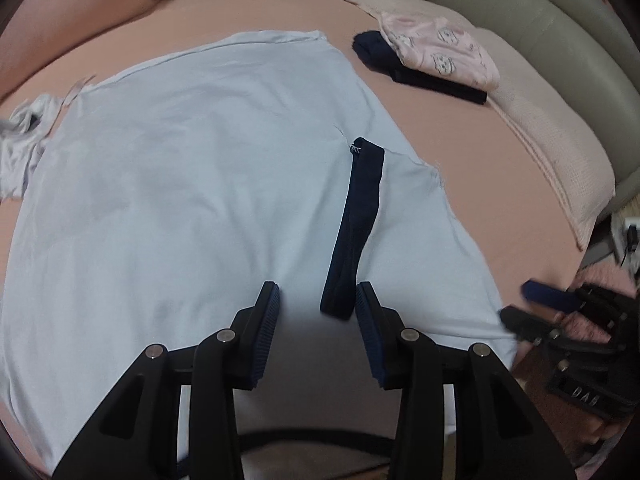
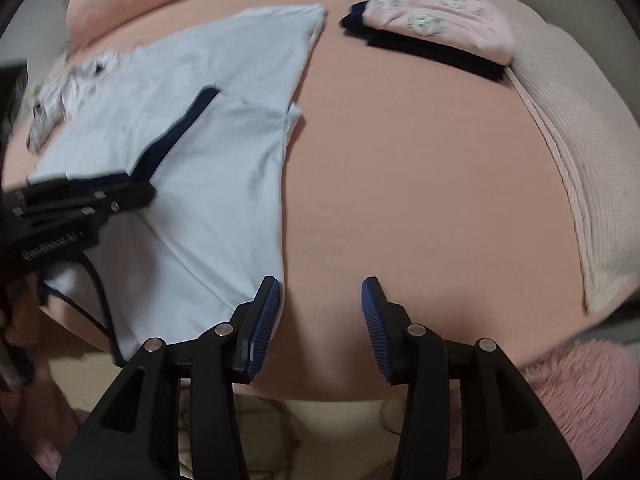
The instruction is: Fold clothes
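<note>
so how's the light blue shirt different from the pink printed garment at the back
The light blue shirt lies spread flat on the bed; the pink printed garment is folded small. The shirt rests directly on the sheet; the pink one sits atop a folded navy garment. The shirt is plain with navy trim; the pink one carries printed motifs.

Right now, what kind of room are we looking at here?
Most likely a bedroom: a bed with a pink sheet, a padded headboard behind it, and a pink pillow. A light blue shirt is spread out for folding.
</note>
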The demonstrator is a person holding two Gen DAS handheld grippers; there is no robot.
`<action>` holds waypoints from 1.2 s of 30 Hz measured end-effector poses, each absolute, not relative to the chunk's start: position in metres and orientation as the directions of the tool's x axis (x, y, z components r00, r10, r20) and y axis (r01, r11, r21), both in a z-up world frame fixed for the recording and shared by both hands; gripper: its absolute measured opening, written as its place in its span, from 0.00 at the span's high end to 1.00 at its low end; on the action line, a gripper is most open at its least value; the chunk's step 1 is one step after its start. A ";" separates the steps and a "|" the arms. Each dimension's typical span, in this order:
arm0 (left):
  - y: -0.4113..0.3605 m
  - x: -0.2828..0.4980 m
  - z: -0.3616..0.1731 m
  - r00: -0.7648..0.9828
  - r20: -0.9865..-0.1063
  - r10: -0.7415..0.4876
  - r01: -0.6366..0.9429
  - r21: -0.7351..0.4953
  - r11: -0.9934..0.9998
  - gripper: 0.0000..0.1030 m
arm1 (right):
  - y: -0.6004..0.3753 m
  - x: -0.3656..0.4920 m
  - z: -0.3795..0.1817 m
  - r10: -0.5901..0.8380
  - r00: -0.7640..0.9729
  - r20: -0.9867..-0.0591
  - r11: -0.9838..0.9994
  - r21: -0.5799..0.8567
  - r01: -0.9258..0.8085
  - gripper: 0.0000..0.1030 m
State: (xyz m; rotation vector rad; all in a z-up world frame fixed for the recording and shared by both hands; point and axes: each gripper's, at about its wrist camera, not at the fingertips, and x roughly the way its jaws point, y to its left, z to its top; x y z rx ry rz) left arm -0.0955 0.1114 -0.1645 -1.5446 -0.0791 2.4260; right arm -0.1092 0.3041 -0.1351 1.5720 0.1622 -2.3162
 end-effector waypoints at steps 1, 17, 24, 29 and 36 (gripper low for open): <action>0.108 -0.091 -0.160 -0.400 -0.880 0.258 -0.176 -0.202 -0.963 0.59 | 0.304 -0.106 -0.134 -0.235 -0.332 -0.913 -0.934 0.118 0.338 0.58; 0.105 -0.033 -0.164 -0.320 -0.864 0.389 -0.263 -0.313 -0.913 0.62 | 0.265 -0.089 -0.121 -0.231 -0.369 -0.900 -0.922 0.082 0.379 0.59; 0.124 -0.016 -0.184 -0.235 -0.851 0.469 -0.311 -0.391 -0.866 0.62 | 0.268 -0.079 -0.134 -0.187 -0.340 -0.922 -0.936 0.062 0.346 0.59; 0.129 -0.021 -0.182 -0.252 -0.844 0.474 -0.324 -0.388 -0.863 0.79 | 0.255 -0.072 -0.132 -0.193 -0.352 -0.916 -0.926 0.052 0.374 0.59; 0.125 -0.018 -0.188 -0.233 -0.845 0.481 -0.286 -0.413 -0.865 0.93 | 0.270 -0.078 -0.154 -0.117 -0.281 -0.953 -0.935 0.010 0.356 0.59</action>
